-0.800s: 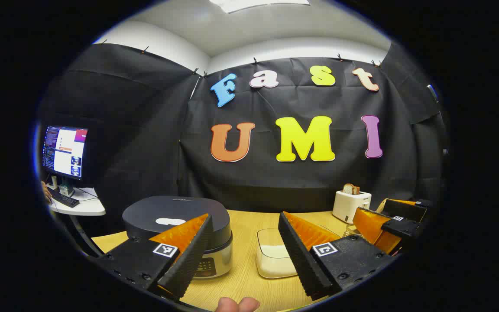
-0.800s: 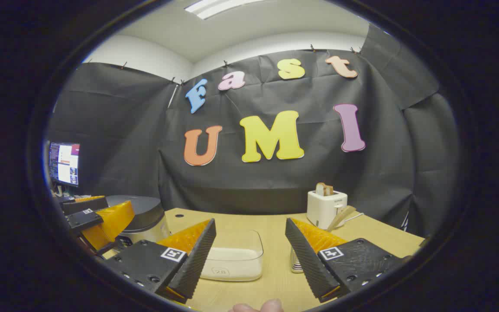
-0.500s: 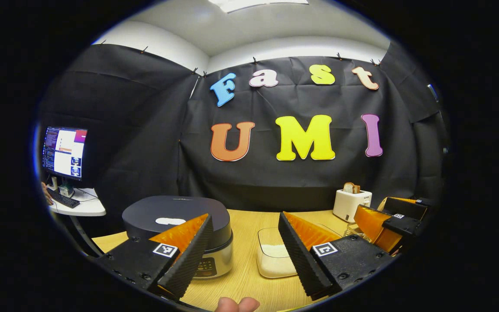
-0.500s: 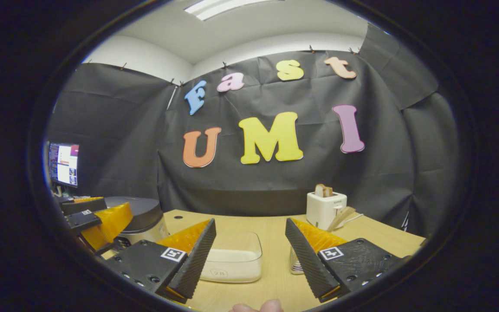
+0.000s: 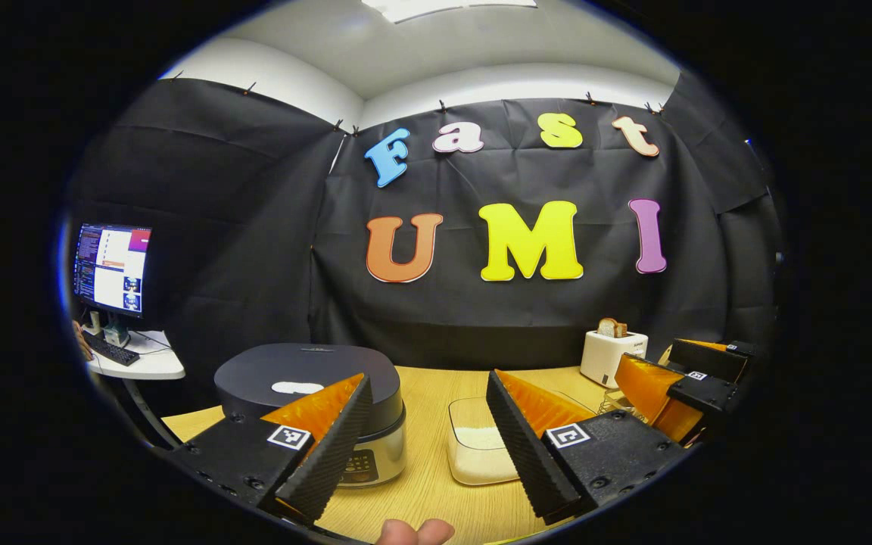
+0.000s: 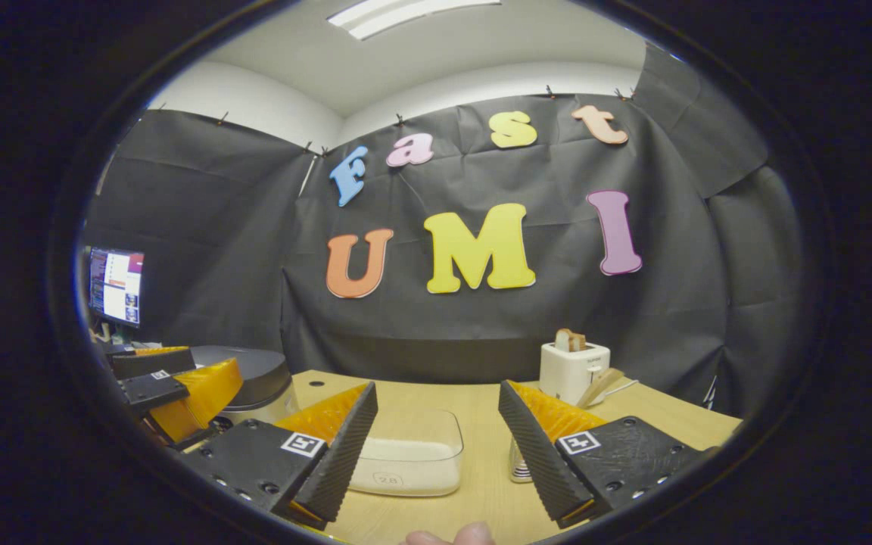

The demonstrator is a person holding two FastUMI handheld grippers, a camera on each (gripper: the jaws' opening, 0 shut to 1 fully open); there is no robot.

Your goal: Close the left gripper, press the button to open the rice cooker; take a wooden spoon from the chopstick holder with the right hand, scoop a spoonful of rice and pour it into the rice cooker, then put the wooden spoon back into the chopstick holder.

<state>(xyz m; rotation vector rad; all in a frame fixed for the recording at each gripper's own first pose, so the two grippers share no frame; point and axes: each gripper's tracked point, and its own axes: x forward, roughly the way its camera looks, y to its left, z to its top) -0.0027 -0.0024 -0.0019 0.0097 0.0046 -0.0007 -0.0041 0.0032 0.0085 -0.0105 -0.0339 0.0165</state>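
Round rice cooker (image 5: 307,382) with dark matte lid down, pale oval mark on top, silver lower body with a control panel facing forward; standing on the light wooden table (image 5: 428,492). Just right of the cooker: clear rounded-square plastic container (image 5: 478,450) with a shallow layer of white rice. Farther right of the cooker, beyond the container: metal wire chopstick holder (image 6: 519,463), partly hidden behind a finger, with the pale wooden spoon (image 6: 593,387) leaning up out of it. Behind the holder, well right of the cooker: white toaster (image 6: 574,369) with a slice of bread poking out.

Left gripper (image 5: 427,437) in front of the cooker, jaws spread wide, holding nothing, left finger overlapping the cooker's front edge in the left gripper view; contact impossible to tell. Right gripper (image 6: 436,446) to the right of the cooker, jaws likewise wide apart and empty, framing the container and the holder.
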